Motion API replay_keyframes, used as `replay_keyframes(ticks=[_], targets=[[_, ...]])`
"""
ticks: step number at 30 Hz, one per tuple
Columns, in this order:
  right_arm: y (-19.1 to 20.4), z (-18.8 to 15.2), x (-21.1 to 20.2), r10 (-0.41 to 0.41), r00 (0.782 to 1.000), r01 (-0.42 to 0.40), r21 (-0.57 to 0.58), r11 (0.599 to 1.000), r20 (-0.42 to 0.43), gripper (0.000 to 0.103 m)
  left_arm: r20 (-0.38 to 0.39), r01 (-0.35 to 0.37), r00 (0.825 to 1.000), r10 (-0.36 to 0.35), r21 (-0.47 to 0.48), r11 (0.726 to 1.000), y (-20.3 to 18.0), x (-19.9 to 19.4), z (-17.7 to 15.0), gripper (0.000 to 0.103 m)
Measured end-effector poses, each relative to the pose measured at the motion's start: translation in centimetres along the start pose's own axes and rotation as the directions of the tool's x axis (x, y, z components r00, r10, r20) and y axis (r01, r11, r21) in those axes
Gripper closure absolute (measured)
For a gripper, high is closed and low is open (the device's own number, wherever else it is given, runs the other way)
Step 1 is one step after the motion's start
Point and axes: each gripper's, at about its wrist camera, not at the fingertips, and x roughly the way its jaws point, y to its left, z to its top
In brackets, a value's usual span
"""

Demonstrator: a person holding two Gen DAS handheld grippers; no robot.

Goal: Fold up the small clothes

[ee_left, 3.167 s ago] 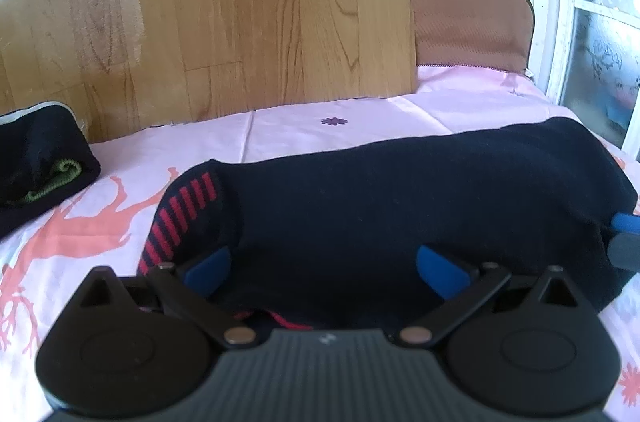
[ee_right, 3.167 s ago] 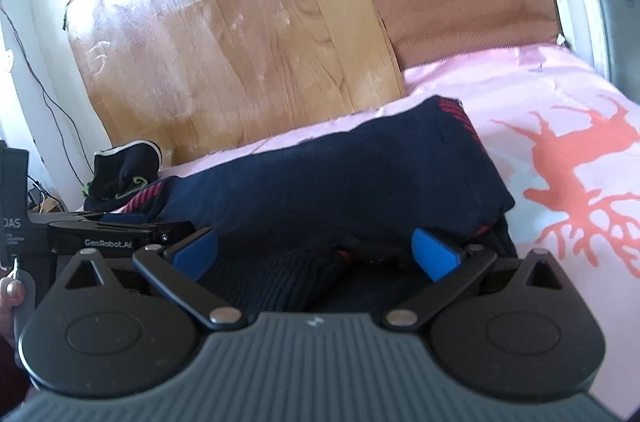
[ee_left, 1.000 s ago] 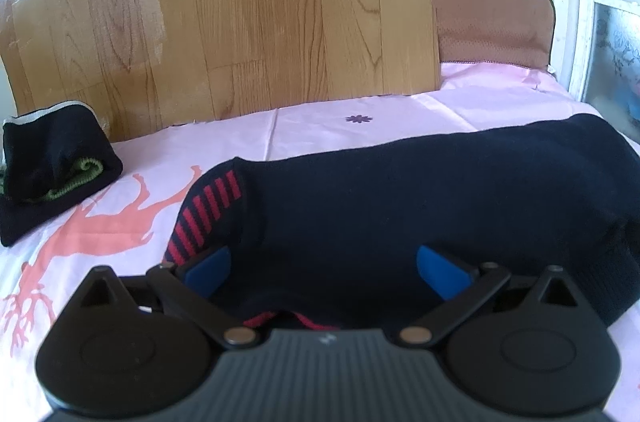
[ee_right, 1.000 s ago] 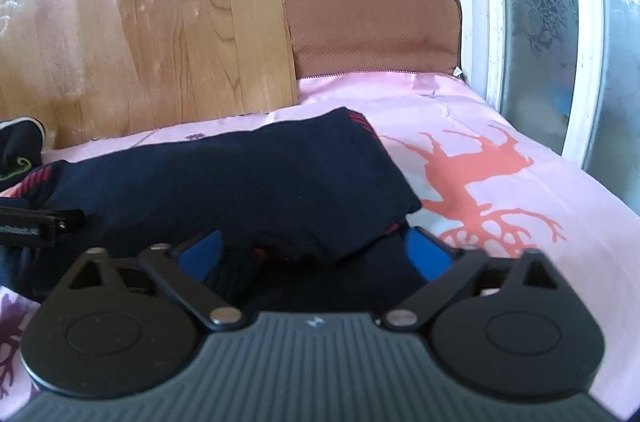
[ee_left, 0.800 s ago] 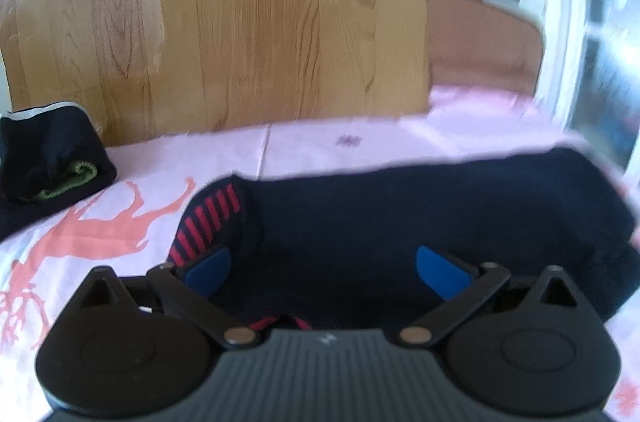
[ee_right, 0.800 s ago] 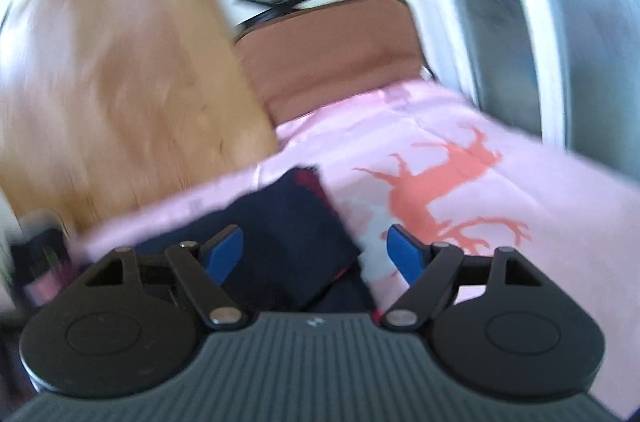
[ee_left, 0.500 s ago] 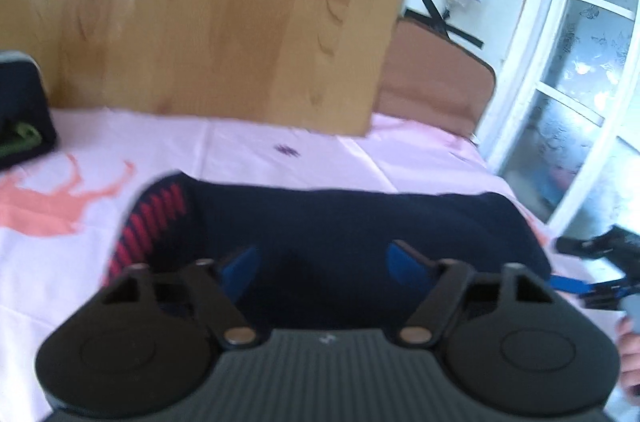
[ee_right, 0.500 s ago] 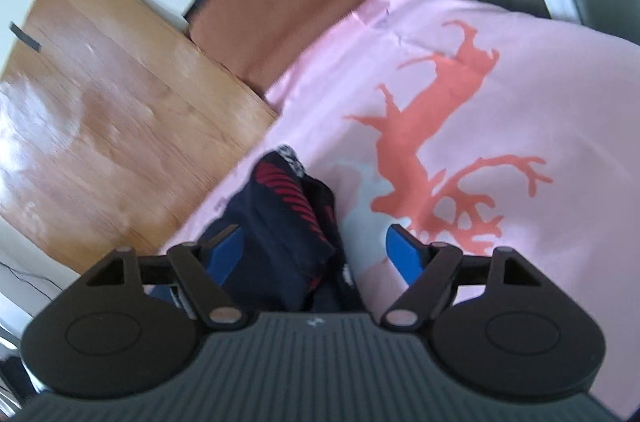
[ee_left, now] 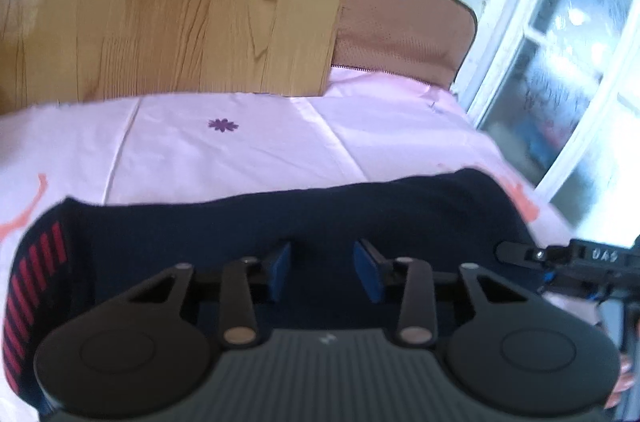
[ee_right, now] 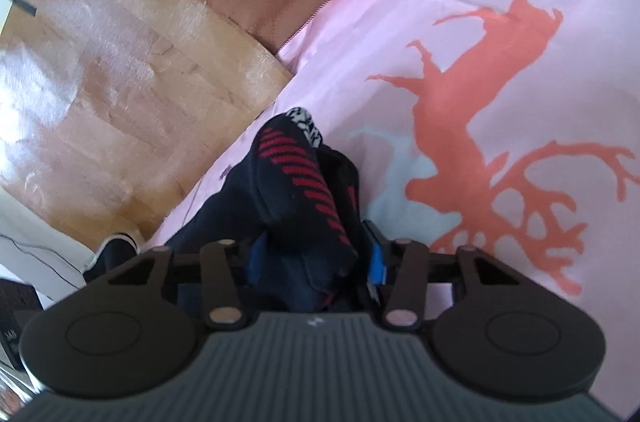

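Note:
A dark navy sock pair with red stripes (ee_left: 280,218) lies across the pink bedsheet (ee_left: 224,150). My left gripper (ee_left: 324,270) has its blue pads narrowed over the near edge of the sock's middle, pinching the fabric. My right gripper (ee_right: 316,262) is shut on the striped end of the sock (ee_right: 304,178), which bunches up between its pads. The right gripper's body shows at the right edge of the left wrist view (ee_left: 580,262).
A wooden board (ee_left: 160,2) and a brown cushion (ee_left: 400,30) stand at the head of the bed. A window (ee_left: 568,62) is at the right. A second dark sock bundle (ee_right: 116,250) lies at the far left. The sheet has coral deer prints (ee_right: 480,102).
Both grippers went from wide open to closed on the sock. The left one swung right toward the sock's middle; the right one moved to the striped end and gathered it.

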Motion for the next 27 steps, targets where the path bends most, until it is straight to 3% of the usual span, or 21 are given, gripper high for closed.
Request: replay_keyframes(ticks=[3, 5, 9, 12, 14, 21, 27], targets=[[0.1, -0.2, 0.3, 0.003, 1.0, -0.003, -0.005, 1.0, -0.022, 0.07, 0.022, -0.061, 0.998, 0.059, 0.087, 0.994, -1.3, 0.1, -0.8, 0.066], [0.4, -0.1, 0.3, -0.002, 0.999, 0.002, 0.007, 1.0, -0.032, 0.074, 0.022, -0.076, 0.997, 0.074, 0.111, 0.991, -1.7, 0.1, -0.8, 0.066], [3.6, 0.3, -1.0, 0.041, 0.999, -0.041, -0.049, 0.998, -0.005, 0.078, -0.034, 0.0, 0.999, 0.001, 0.038, 0.999, 0.1, -0.8, 0.5, 0.064], [8.0, 0.3, -2.3, 0.049, 0.999, -0.044, -0.18, 0.983, 0.021, 0.078, -0.008, 0.061, 0.998, -0.061, -0.043, 0.997, 2.5, -2.8, 1.6, 0.05], [11.4, -0.2, -2.7, 0.062, 0.998, -0.052, -0.278, 0.959, 0.026, 0.078, 0.06, 0.081, 0.995, -0.076, -0.085, 0.993, 4.4, -5.1, 2.0, 0.029], [21.6, -3.9, 0.4, 0.125, 0.989, -0.15, -0.504, 0.85, -0.083, 0.078, 0.241, 0.067, 0.97, -0.018, -0.195, 0.978, 11.5, -12.9, 2.0, 0.018], [27.5, -8.5, 7.5, 0.133, 0.958, -0.261, -0.579, 0.773, -0.256, 0.077, 0.268, 0.031, 0.962, 0.045, -0.272, 0.962, 16.0, -15.6, 1.0, 0.013]])
